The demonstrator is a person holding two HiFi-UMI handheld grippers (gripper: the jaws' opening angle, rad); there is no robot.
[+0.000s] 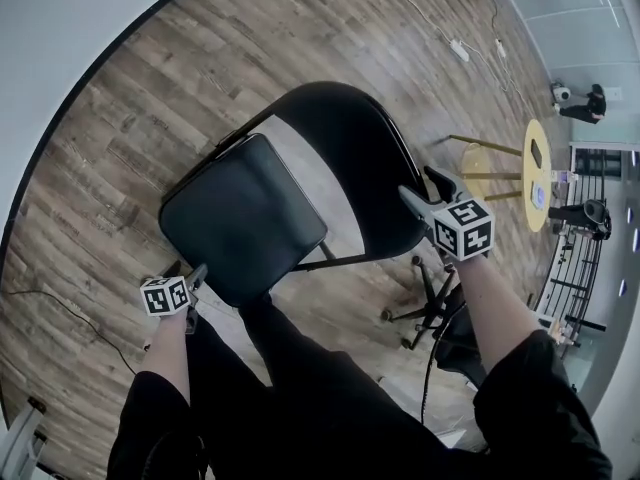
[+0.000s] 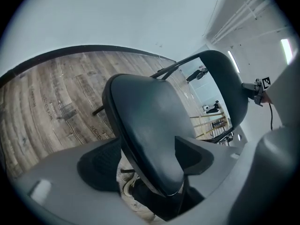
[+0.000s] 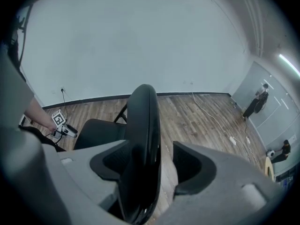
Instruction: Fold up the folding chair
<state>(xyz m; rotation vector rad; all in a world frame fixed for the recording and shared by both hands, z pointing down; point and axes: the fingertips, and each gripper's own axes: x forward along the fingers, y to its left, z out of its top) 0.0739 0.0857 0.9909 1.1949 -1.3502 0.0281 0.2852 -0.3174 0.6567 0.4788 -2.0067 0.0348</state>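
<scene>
Bright even light, fisheye warp, dark corners

black padded folding chair: black throughout | wood-plank floor: streaked brown-grey grain | plain wall: pale grey-white | right hand-held gripper: grey, white cube, black square markers

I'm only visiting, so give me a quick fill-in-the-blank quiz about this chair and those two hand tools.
1. The black folding chair stands on a ___ floor.
2. The jaws of the right gripper stand open around the chair's ___.
3. The jaws of the left gripper stand open around the front edge of the chair's ___.
Missing words: wooden; backrest; seat.
</scene>
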